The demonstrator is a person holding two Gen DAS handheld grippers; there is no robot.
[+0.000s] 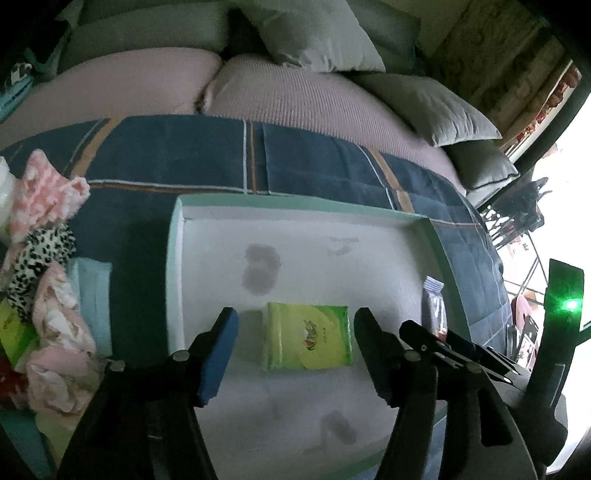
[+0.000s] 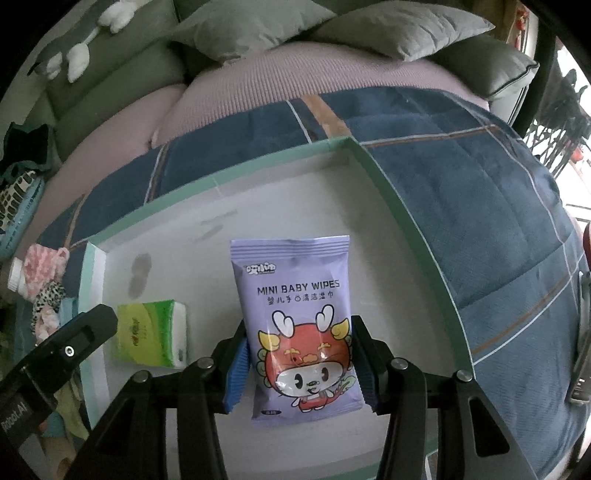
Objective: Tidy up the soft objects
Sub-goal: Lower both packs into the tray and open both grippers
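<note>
Baby wipes pack (image 2: 301, 328), purple with a cartoon dragon and "MINI BABY WIPES" print, is clamped between the blue pads of the right gripper (image 2: 301, 363), jaws narrowed onto both long edges of the pack. Pack is held above the white floor of the shallow box (image 2: 406, 206), toward the box's near-right part; whether its lower edge touches the floor cannot be told.

Green tissue pack (image 1: 307, 336) lies flat on the box floor, left of the wipes pack in the right wrist view (image 2: 153, 334), near the box's left wall. Left gripper (image 1: 295, 356) sits over that tissue pack with jaws spread wide, one blue pad on each side, neither touching it. From the left wrist view the wipes pack (image 1: 433, 295) shows only as a sliver at the box's right wall, behind the right gripper's black body.

Box has a mint-green rim and grey smudges on its floor. It sits on a blue plaid quilt (image 1: 314, 158). Left of the box, on the quilt: a heap of soft items (image 1: 48, 266), pink fluffy cloth, leopard-print fabric, pale pink fabric, a light blue pack. Beyond the box, pink cushions (image 1: 288, 99) and grey pillows (image 1: 317, 33).
</note>
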